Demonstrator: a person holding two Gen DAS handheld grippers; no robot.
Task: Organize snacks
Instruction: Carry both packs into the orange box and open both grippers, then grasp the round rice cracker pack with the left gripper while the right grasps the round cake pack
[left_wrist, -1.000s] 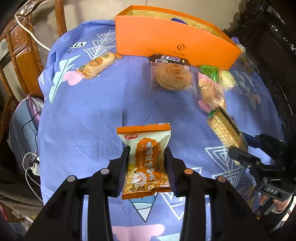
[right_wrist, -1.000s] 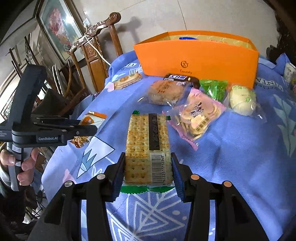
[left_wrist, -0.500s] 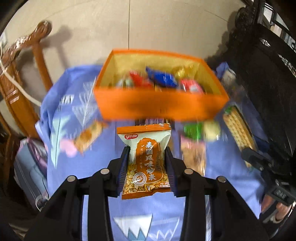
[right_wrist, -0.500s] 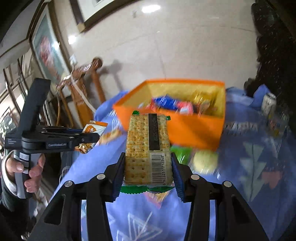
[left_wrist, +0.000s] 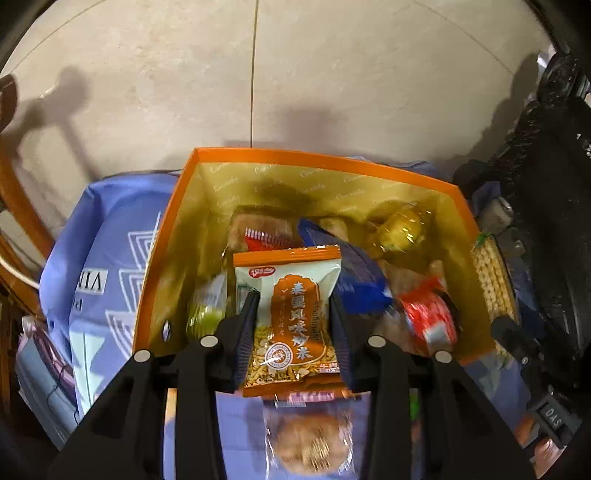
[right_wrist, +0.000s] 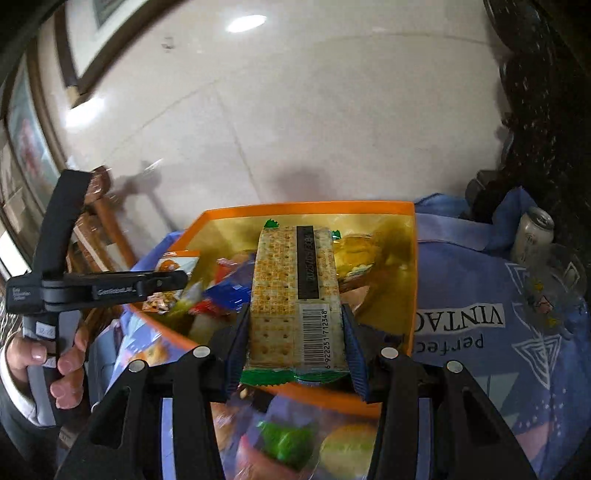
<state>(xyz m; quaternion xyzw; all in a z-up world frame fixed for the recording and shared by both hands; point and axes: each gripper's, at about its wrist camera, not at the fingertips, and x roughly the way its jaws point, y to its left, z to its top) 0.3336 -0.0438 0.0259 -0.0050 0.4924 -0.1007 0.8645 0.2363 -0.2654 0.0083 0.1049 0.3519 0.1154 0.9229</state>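
Note:
My left gripper (left_wrist: 293, 306) is shut on an orange and white rice snack packet (left_wrist: 291, 317), held above the open orange box (left_wrist: 162, 258). The box has a gold lining and holds several wrapped snacks. In the right wrist view my right gripper (right_wrist: 293, 321) is shut on a long cracker pack (right_wrist: 291, 291) with a barcode, also over the orange box (right_wrist: 412, 280). The cracker pack (left_wrist: 493, 280) shows at the box's right edge in the left wrist view. The left gripper with the rice snack packet (right_wrist: 173, 273) appears at the left of the right wrist view.
A round cake in clear wrap (left_wrist: 308, 441) lies on the blue cloth (left_wrist: 92, 258) in front of the box. Green and yellow wrapped snacks (right_wrist: 314, 446) lie blurred near the box's front wall. A drinks can (right_wrist: 532, 236) stands at the right. A wooden chair (left_wrist: 14, 206) is on the left.
Both grippers have moved forward and up from the cloth to above the orange box, each still holding its snack. The box's inside has come into view.

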